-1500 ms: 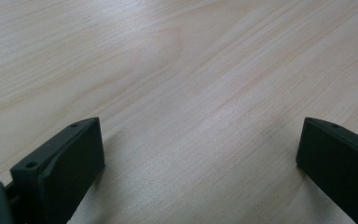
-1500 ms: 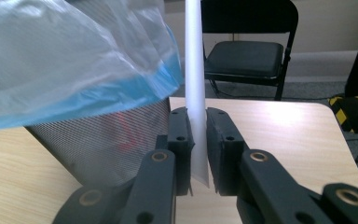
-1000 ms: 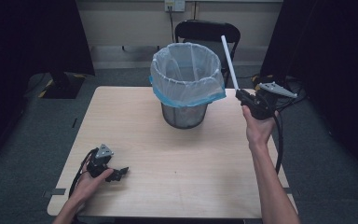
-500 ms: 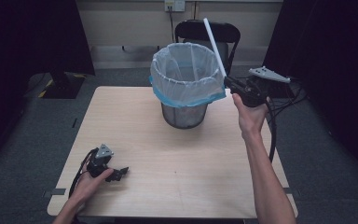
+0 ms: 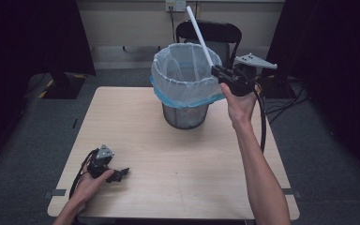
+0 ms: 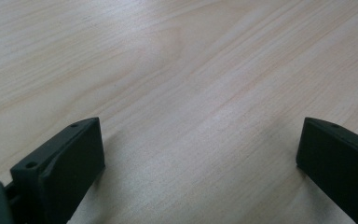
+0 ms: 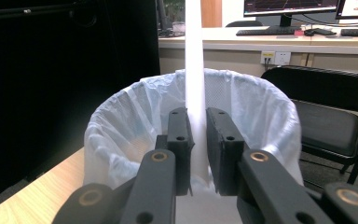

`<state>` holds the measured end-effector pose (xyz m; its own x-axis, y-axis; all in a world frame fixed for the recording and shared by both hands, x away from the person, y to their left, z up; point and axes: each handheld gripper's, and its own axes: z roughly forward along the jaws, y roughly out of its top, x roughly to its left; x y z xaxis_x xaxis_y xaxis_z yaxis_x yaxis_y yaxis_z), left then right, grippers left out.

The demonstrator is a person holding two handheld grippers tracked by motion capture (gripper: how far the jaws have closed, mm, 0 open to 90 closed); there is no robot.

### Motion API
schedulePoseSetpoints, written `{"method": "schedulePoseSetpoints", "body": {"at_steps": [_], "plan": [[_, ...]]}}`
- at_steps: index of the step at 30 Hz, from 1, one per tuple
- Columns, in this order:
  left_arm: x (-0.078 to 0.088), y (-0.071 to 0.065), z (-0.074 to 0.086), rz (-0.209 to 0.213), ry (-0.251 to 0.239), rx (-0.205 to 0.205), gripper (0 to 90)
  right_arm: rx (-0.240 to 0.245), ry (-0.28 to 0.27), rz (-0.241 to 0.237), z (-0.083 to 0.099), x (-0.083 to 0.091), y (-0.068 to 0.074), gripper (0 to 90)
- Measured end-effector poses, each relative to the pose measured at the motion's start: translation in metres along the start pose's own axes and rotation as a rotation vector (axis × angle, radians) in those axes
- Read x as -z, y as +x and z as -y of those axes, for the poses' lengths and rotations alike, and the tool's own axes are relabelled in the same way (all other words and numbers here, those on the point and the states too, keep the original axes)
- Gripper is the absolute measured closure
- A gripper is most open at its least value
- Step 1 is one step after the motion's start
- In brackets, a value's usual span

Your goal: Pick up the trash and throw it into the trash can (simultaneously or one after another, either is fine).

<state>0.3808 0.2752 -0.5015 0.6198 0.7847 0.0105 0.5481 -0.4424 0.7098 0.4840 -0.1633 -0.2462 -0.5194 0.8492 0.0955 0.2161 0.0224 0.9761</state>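
Observation:
A wire waste bin [image 5: 185, 112] lined with a pale blue-white bag [image 5: 180, 75] stands at the table's far middle. My right gripper [image 5: 217, 71] is raised at the bin's right rim, shut on a long white stick [image 5: 199, 35] that slants up and to the left over the bin. In the right gripper view the stick [image 7: 195, 70] rises between the two jaws, my right gripper [image 7: 197, 123] pinching it, with the bag-lined bin [image 7: 135, 121] right behind. My left gripper [image 5: 117, 175] rests on the table near the front left corner, open, its jaws wide apart over bare wood [image 6: 200, 93].
The light wooden table [image 5: 178, 187] reaches to all sides of the bin. A black folding chair [image 5: 215, 35] stands behind the bin, also in the right gripper view [image 7: 331, 116]. Dark curtains hang left and right, and a cable [image 5: 262, 122] trails from my right gripper.
My right gripper has lifted and moved left toward the bin's rim, carrying the white stick, which now slants over the bin. The left gripper has stayed put.

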Motion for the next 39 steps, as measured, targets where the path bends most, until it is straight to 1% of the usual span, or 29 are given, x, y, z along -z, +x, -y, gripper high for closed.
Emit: {"method": "schedulePoseSetpoints", "body": {"at_steps": [5, 6, 7, 12, 15, 16, 17, 20, 21, 23, 24, 26, 27, 28, 29, 30, 31, 32, 33, 34, 36, 37, 38, 39], "plan": [[0.000, 0.000, 0.000, 0.001, -0.003, 0.001, 0.5, 0.001, 0.012, -0.026, -0.004, -0.017, 0.004, 81.3], [0.000, 0.000, 0.000, 0.001, -0.003, 0.001, 0.5, 0.001, 0.012, -0.026, -0.004, -0.017, 0.004, 81.3], [0.000, 0.000, 0.000, 0.002, -0.003, 0.002, 0.5, 0.004, 0.020, -0.035, -0.006, -0.024, 0.005, 81.3], [0.000, 0.000, 0.000, 0.002, 0.000, -0.002, 0.5, 0.010, 0.026, -0.063, -0.011, -0.038, 0.008, 81.2], [0.000, 0.000, 0.000, 0.004, 0.000, -0.003, 0.4, 0.021, 0.044, -0.075, -0.014, -0.046, 0.010, 81.2], [0.000, 0.000, 0.000, 0.004, 0.000, -0.003, 0.4, 0.021, 0.044, -0.075, -0.014, -0.046, 0.010, 81.2], [0.000, 0.000, 0.000, 0.005, -0.007, 0.005, 0.4, 0.024, 0.055, -0.087, -0.017, -0.053, 0.010, 81.1], [0.000, 0.000, 0.000, 0.005, -0.007, 0.005, 0.4, 0.033, 0.074, -0.100, -0.018, -0.061, 0.012, 81.1], [0.000, 0.000, 0.000, 0.005, -0.007, 0.005, 0.4, 0.033, 0.074, -0.100, -0.018, -0.061, 0.012, 81.1], [0.000, 0.000, 0.000, 0.005, -0.007, 0.005, 0.4, 0.038, 0.097, -0.102, -0.017, -0.068, 0.013, 80.8], [0.000, 0.000, 0.000, 0.005, -0.007, 0.005, 0.4, 0.036, 0.102, -0.098, -0.016, -0.070, 0.013, 80.7], [0.000, 0.000, 0.000, 0.006, -0.007, 0.005, 0.4, 0.026, 0.109, -0.108, -0.015, -0.074, 0.011, 80.1], [0.000, 0.000, 0.000, 0.006, -0.007, 0.005, 0.4, 0.028, 0.114, -0.099, -0.014, -0.076, 0.011, 79.7], [0.000, 0.000, 0.000, 0.005, -0.007, 0.005, 0.4, 0.032, 0.122, -0.100, -0.013, -0.077, 0.011, 78.8], [0.000, 0.000, 0.000, 0.005, -0.006, 0.005, 0.4, 0.031, 0.129, -0.104, -0.012, -0.079, 0.010, 75.5], [0.000, 0.000, 0.000, 0.005, -0.006, 0.005, 0.4, 0.031, 0.129, -0.104, -0.012, -0.079, 0.010, 75.5], [0.000, 0.000, 0.000, 0.006, -0.007, 0.005, 0.4, 0.035, 0.144, -0.094, -0.010, -0.080, 0.010, 65.6], [0.000, 0.000, 0.000, 0.006, -0.007, 0.005, 0.4, 0.023, 0.144, -0.093, -0.009, -0.080, 0.009, 64.2], [0.000, 0.000, 0.000, 0.005, -0.007, 0.005, 0.4, 0.022, 0.143, -0.090, -0.009, -0.080, 0.008, 62.7], [0.000, 0.000, 0.000, 0.005, -0.007, 0.005, 0.4, 0.021, 0.143, -0.092, -0.009, -0.080, 0.007, 60.2], [0.000, 0.000, 0.000, 0.006, -0.006, 0.005, 0.4, 0.015, 0.139, -0.093, -0.010, -0.079, 0.004, 52.1], [0.000, 0.000, 0.000, 0.006, -0.006, 0.004, 0.4, 0.010, 0.143, -0.083, -0.010, -0.079, 0.003, 50.5], [0.000, 0.000, 0.000, 0.006, -0.006, 0.004, 0.4, 0.010, 0.143, -0.083, -0.010, -0.079, 0.003, 50.5], [0.000, 0.000, 0.000, 0.006, -0.007, 0.005, 0.4, 0.003, 0.139, -0.081, -0.009, -0.077, 0.000, 46.4]]}}
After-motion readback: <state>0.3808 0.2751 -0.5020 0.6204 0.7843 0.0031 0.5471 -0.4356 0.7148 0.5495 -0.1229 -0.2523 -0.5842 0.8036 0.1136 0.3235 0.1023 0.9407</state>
